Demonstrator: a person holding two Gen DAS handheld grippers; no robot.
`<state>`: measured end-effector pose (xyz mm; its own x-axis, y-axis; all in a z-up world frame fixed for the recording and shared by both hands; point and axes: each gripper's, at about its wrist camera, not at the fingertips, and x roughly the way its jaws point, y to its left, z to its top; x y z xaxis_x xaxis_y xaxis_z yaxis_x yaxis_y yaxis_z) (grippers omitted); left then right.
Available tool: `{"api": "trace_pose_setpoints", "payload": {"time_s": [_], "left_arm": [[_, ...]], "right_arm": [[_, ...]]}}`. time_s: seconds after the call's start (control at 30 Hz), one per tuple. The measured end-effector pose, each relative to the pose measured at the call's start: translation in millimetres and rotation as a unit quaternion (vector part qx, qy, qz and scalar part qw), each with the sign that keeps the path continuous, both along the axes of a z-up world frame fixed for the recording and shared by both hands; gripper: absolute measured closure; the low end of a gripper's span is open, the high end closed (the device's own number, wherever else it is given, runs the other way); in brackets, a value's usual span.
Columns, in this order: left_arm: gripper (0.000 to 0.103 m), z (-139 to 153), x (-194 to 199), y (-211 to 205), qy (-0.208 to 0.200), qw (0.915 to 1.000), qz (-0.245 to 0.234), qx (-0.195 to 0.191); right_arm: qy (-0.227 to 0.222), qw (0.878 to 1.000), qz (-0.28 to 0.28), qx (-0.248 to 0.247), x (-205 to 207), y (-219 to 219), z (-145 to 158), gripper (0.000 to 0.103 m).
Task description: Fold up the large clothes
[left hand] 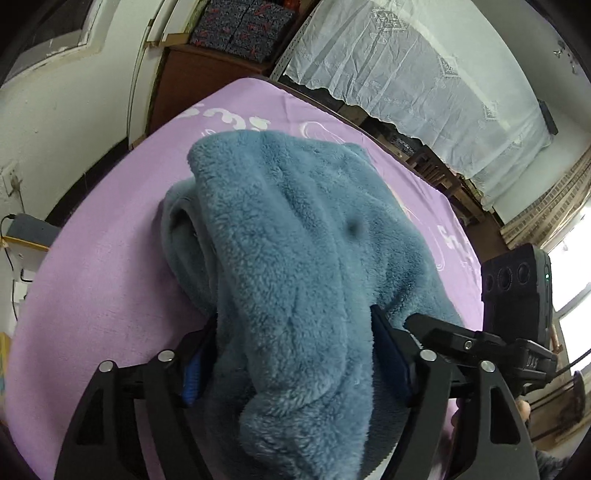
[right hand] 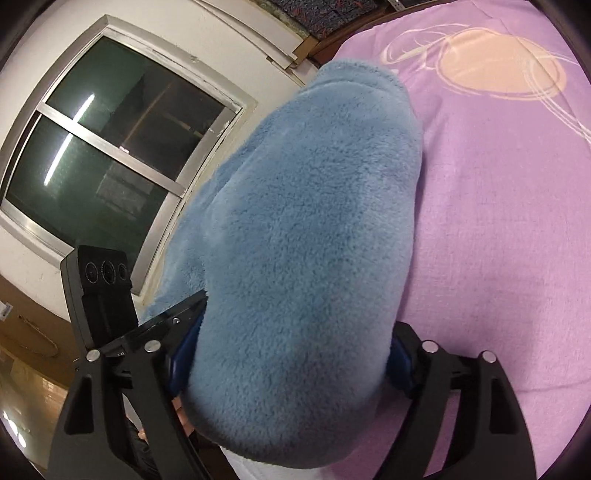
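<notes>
A thick blue fleece garment (left hand: pixel 288 236) lies bunched on the purple bed sheet (left hand: pixel 103 266). My left gripper (left hand: pixel 295 354) is shut on its near edge, and the fleece bulges up and out between the blue-padded fingers (left hand: pixel 192 376). In the right wrist view the same blue fleece garment (right hand: pixel 306 236) fills the middle, lifted off the sheet (right hand: pixel 498 221). My right gripper (right hand: pixel 291 354) is shut on a fat fold of it. The fingertips of both grippers are buried in the pile. The right gripper's black body (left hand: pixel 517 295) shows just right of the left one.
The bed's far edge meets a brown wooden cabinet (left hand: pixel 199 81) holding dark patterned boxes (left hand: pixel 240 26). A white lace curtain (left hand: pixel 424 81) hangs at the back right. A window with a metal frame (right hand: pixel 110 155) is close on the left in the right wrist view.
</notes>
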<state>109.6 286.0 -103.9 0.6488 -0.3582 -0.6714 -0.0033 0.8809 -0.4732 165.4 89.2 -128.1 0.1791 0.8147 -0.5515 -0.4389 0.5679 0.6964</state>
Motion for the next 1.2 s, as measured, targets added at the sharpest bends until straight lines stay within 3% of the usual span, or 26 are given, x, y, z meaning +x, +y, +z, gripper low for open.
{"api": "trace_pose_setpoints", "payload": {"time_s": [0.07, 0.17, 0.27, 0.4, 0.53, 0.67, 0.87, 0.93, 1.03, 1.2], "left_arm": [[0.016, -4, 1, 3, 0.004, 0.9999, 0.011, -0.006], [0.016, -4, -1, 7, 0.011, 0.9994, 0.015, -0.029], [0.017, 4, -13, 3, 0.004, 0.9994, 0.028, -0.017], [0.017, 24, -39, -8, -0.014, 0.9975, 0.052, 0.047], [0.017, 42, -62, -28, -0.031, 0.9868, 0.085, 0.134], [0.017, 57, -77, -42, -0.055, 0.9768, 0.104, 0.179], [0.017, 60, -78, -50, -0.06, 0.958, 0.14, 0.243], [0.017, 53, -73, -49, -0.046, 0.9537, 0.148, 0.258], [0.014, 38, -67, -40, -0.023, 0.955, 0.148, 0.256], [0.007, 30, -64, -42, -0.028, 0.9461, 0.158, 0.282]], "right_arm": [[-0.005, 1.0, -0.003, -0.001, -1, -1, 2, 0.022], [-0.022, 1.0, -0.012, -0.008, -7, -6, 11, 0.019], [-0.06, 0.998, -0.02, -0.025, -19, -15, 27, 0.019], [-0.147, 0.985, -0.045, -0.078, -45, -23, 49, 0.019], [-0.237, 0.961, -0.068, -0.124, -82, -22, 74, 0.019], [-0.279, 0.948, -0.08, -0.129, -103, -26, 87, 0.024], [-0.279, 0.947, -0.072, -0.14, -111, -22, 82, 0.044], [-0.273, 0.948, -0.069, -0.149, -105, -15, 72, 0.045], [-0.246, 0.954, -0.059, -0.163, -94, -7, 51, 0.045], [-0.226, 0.96, -0.049, -0.159, -84, -7, 36, 0.042]]}}
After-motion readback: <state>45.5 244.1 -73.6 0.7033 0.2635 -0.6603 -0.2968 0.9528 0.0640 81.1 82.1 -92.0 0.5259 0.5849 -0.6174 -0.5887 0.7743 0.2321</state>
